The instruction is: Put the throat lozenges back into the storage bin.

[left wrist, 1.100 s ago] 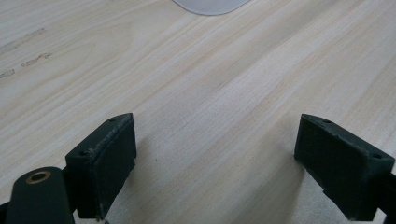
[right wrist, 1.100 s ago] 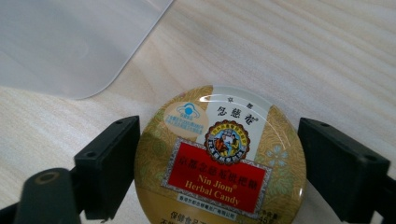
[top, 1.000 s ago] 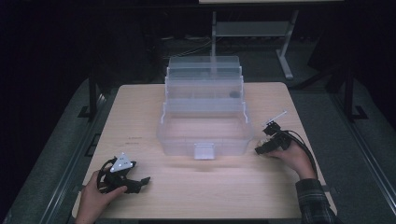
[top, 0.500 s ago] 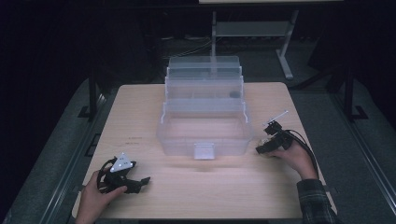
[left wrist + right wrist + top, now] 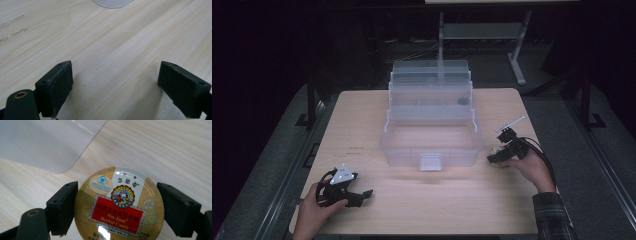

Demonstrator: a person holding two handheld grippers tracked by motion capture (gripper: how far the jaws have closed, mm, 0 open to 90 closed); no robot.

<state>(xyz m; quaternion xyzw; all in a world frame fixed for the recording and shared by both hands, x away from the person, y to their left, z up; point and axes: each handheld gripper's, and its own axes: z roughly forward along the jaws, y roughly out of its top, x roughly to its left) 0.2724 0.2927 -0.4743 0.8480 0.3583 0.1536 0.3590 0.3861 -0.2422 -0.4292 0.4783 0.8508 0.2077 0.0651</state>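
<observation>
Wood: pale grain tabletop [image 5: 362, 130], bare over most of its near half.
Room: dark all round; a grey metal stand [image 5: 517, 55] stands behind the table, and dark rails run along both long sides.
Box: clear plastic tiered organiser [image 5: 432, 120] at the table's middle, its trays stepped back and up; a white latch [image 5: 431, 162] on its front wall. A small dark item lies in an upper tray, too small to tell.
Tin: round gold candy tin [image 5: 118, 206] with a red label, lying flat on the wood just right of the box's front corner; in the high view at [image 5: 495, 151].
Right gripper: [image 5: 117, 210] low over the table, clenched on the tin, one pad pressed to each side of its rim.
Left gripper: [image 5: 115, 85] resting near the front left edge, well apart from the box, jaws released and wide with bare wood between them.
In the way: the box's rounded clear corner [image 5: 50, 147] lies just beyond the tin.
Person: a hand on each gripper; a plaid sleeve [image 5: 552, 217] at the right.
</observation>
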